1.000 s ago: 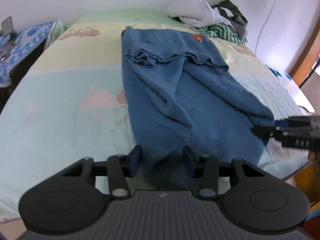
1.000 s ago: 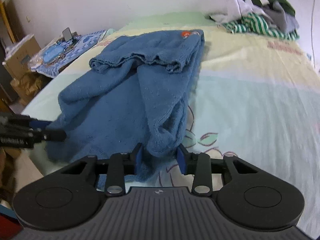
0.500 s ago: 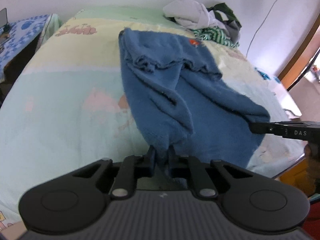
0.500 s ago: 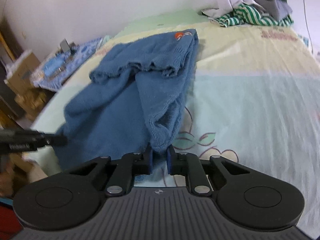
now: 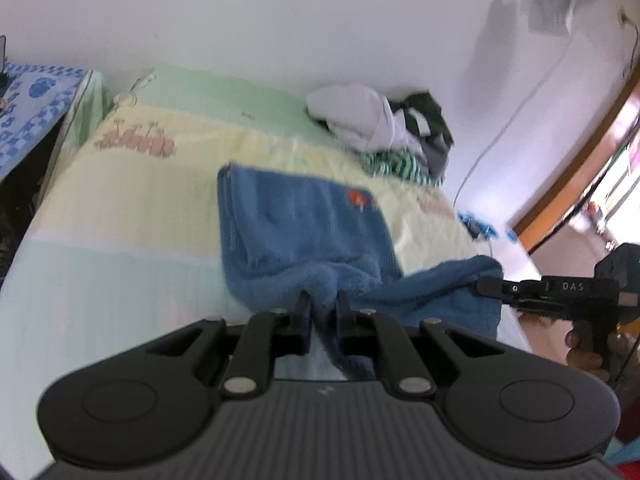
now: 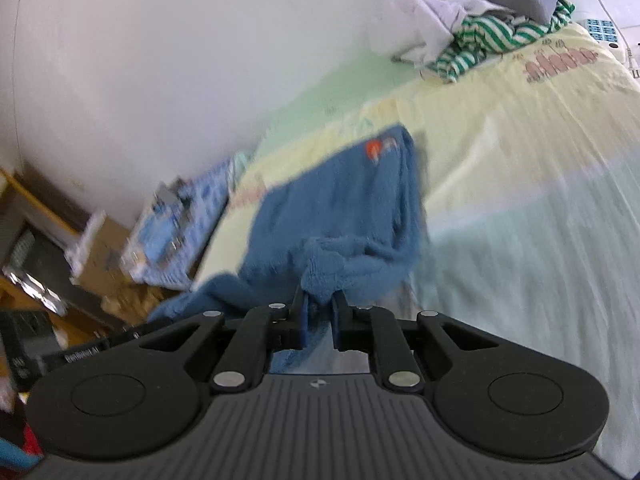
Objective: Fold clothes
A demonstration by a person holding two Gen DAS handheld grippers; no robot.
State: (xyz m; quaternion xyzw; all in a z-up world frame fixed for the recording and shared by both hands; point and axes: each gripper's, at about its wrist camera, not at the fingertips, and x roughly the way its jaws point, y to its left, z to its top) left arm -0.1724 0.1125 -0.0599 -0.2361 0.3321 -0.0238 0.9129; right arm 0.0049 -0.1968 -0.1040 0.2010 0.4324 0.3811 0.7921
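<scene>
A blue knit garment (image 5: 304,224) with a small orange patch lies on the bed, its near end raised off the sheet. My left gripper (image 5: 323,304) is shut on one near corner of it. My right gripper (image 6: 320,304) is shut on the other near corner of the garment (image 6: 340,216). In the left wrist view the right gripper (image 5: 486,288) shows at the right, pinching the stretched blue edge, a hand below it. In the right wrist view the left gripper's body (image 6: 80,356) shows at the lower left. Both views are motion-blurred.
A pile of clothes (image 5: 384,128), white, green-striped and dark, sits at the bed's far corner by the wall; the same pile (image 6: 480,24) shows in the right wrist view. A blue-patterned side table (image 5: 28,120) stands left of the bed (image 5: 100,240). A doorway (image 5: 592,184) is at right.
Both grippers went from open around the near hem to shut on it, then lifted it and carried it toward the far end of the garment. The views tilted upward.
</scene>
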